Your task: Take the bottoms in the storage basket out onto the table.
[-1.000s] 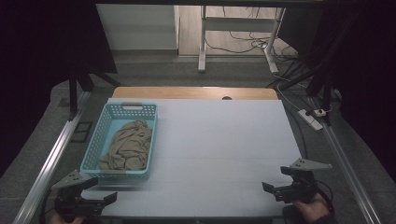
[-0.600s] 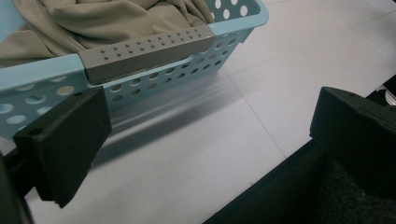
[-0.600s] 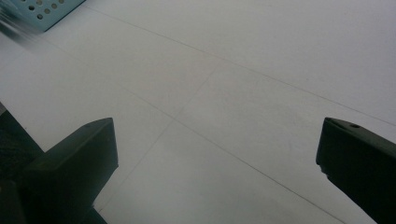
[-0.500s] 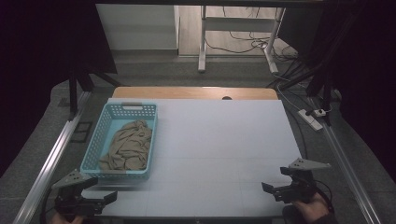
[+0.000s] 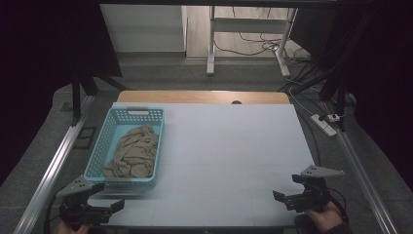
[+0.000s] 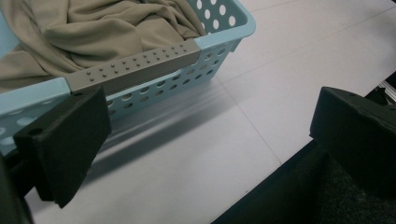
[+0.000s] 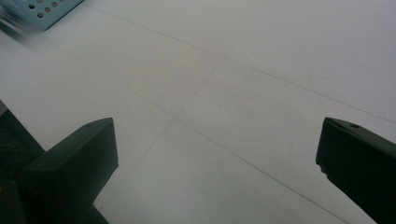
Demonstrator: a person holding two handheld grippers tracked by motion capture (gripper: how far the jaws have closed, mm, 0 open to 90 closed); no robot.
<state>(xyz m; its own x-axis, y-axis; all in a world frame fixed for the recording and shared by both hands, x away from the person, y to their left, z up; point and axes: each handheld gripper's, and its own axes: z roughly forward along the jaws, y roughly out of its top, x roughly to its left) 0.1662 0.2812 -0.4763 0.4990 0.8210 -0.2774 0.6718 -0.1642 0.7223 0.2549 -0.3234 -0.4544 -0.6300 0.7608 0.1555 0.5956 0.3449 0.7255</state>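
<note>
Two grippers, both at the lower edge of the high view, one per corner. Left gripper [image 5: 114, 207]: lower left of the frame, jaws spread apart and holding nothing, grey three-cornered plate on top, the person's hand [image 5: 68, 228] behind it at the bottom edge. In the left gripper view the two black jaws stand wide, one at lower left, one at right, with bare table surface between them. Right gripper [image 5: 281, 199]: lower right of the high view, jaws likewise parted and empty, gripped by a hand [image 5: 325, 217] at the bottom edge. Its own view shows both jaws far apart over plain table.

One basket [image 5: 110, 132], light blue, perforated walls, grey studded handle strips at its short ends. Position: left half of the table, just above the left gripper in the high view, well apart from the right gripper. In the left gripper view its near end with the grey strip lies just beyond the left jaw, not touching it. A blurred corner of it appears at the upper left of the right gripper view.

Contents of basket: one crumpled beige cloth [image 5: 132, 152], bunched loosely and covering most of the floor.

One table [image 5: 234, 146], pale grey-white surface with faint seams; wooden strip along its far edge.
</note>
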